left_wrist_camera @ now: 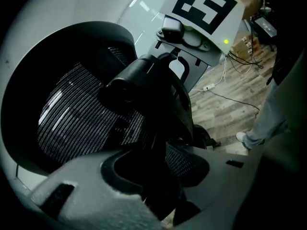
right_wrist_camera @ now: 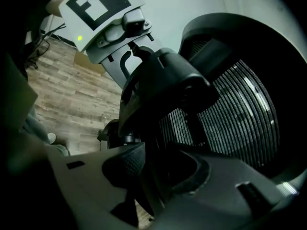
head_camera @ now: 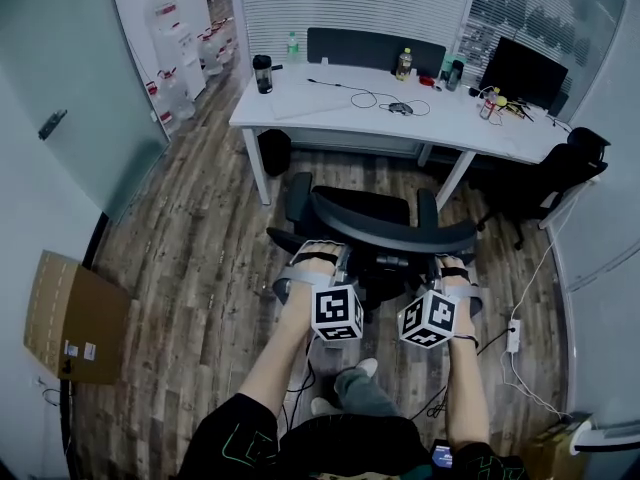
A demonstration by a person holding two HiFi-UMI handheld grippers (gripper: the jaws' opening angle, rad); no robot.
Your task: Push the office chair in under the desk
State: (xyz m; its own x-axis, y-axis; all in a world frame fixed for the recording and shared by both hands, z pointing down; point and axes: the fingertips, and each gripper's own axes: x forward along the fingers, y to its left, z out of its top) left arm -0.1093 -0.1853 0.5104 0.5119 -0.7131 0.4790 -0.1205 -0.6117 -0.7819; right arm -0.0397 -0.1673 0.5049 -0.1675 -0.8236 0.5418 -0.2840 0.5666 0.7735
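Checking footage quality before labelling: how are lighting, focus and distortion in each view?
Head view: evenly lit, sharp, wide-angle bends the desk edges. Left gripper view: dim, black vignette, near jaws blurred, office chair mesh crisp. Right gripper view: likewise.

office: long white desk (head_camera: 330, 103) and black flat monitor (head_camera: 522, 71) ahead of the left gripper (head_camera: 318, 260), which grips a black mesh office chair (head_camera: 385, 223).

Black woven mesh is noted on the backrest of the office chair (head_camera: 385, 230), sheened where light is caught; its frame is moulded in smooth matt black plastic. The jaws of the left hand-held gripper (left_wrist_camera: 163, 178) and the right hand-held gripper (right_wrist_camera: 160, 183) are formed in grey matt plastic, finely grained, with dark knurled pads. The desk (head_camera: 330, 103) is topped white, smooth, low-gloss. The floor (head_camera: 190, 268) is laid in grey-brown wood-grain planks. The cardboard box (head_camera: 75, 318) is left plain brown, matt.
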